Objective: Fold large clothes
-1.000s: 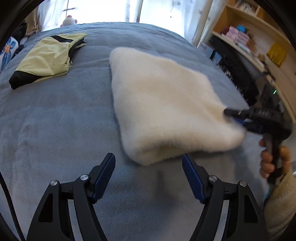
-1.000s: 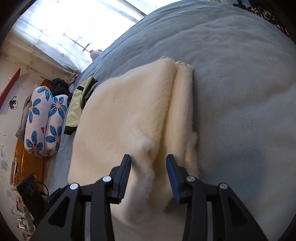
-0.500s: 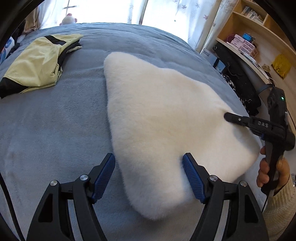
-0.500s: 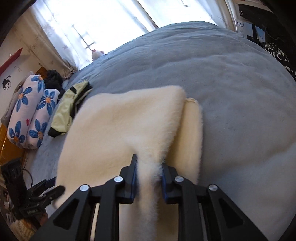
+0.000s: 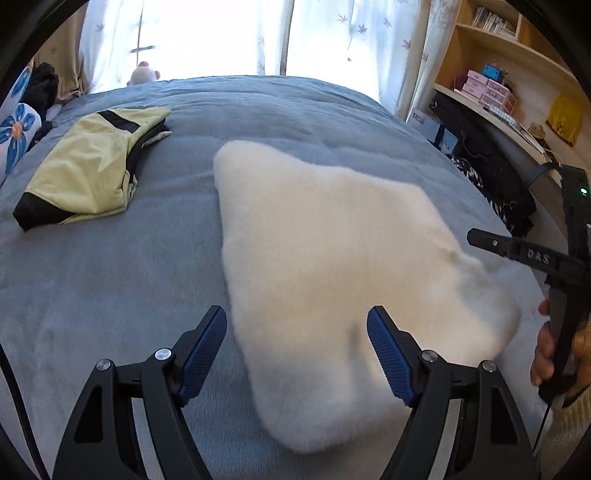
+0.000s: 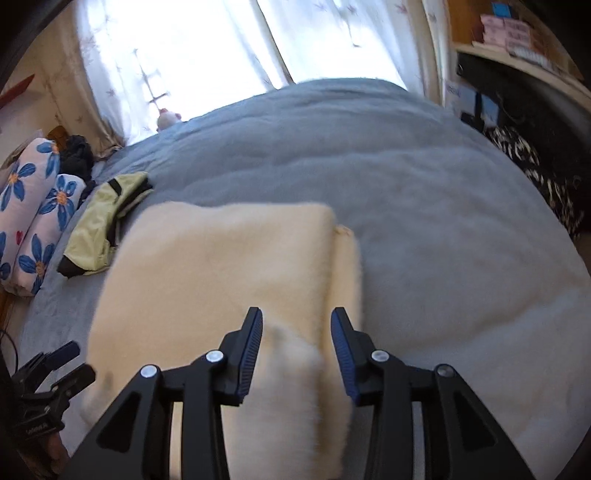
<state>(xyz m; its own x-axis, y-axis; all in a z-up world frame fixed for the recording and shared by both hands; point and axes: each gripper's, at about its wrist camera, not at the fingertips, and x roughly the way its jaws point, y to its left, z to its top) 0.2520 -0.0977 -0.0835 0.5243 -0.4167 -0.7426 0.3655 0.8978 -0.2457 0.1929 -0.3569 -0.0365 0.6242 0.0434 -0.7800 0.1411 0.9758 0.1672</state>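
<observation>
My right claw [image 6: 296, 350] is spreading its jaws, and a raised tuft of the cream fleece garment [image 6: 229, 269] stands between the blue pads [image 6: 252, 350] without being pinched; there is a gap on either side of it. My left claw [image 5: 296, 354] hangs with its jaws wide and spreading, and the near corner of the same garment [image 5: 332, 266] lies below and between them, not gripped. The garment is folded and lies on the grey-blue bedspread [image 5: 110, 288], roughly in the middle of the bed, its near edge toward me. In the right wrist view a narrower folded layer [image 6: 347, 266] shows along the garment's right side, under the top layer. Well apart from it, toward the far left of the bed, lies a folded yellow-green and black garment [image 5: 85, 166]. Beside that, at the bed's left edge, are floral pillows [image 6: 33, 206] with blue flowers. A small plush toy [image 5: 144, 73] sits at the far end of the bed by the bright curtained window [image 5: 207, 33]. On the right stand wooden shelves [image 5: 517, 74] with boxes. My right hand [image 5: 554, 350] shows at the right edge of the left wrist view, gripping its handle.
</observation>
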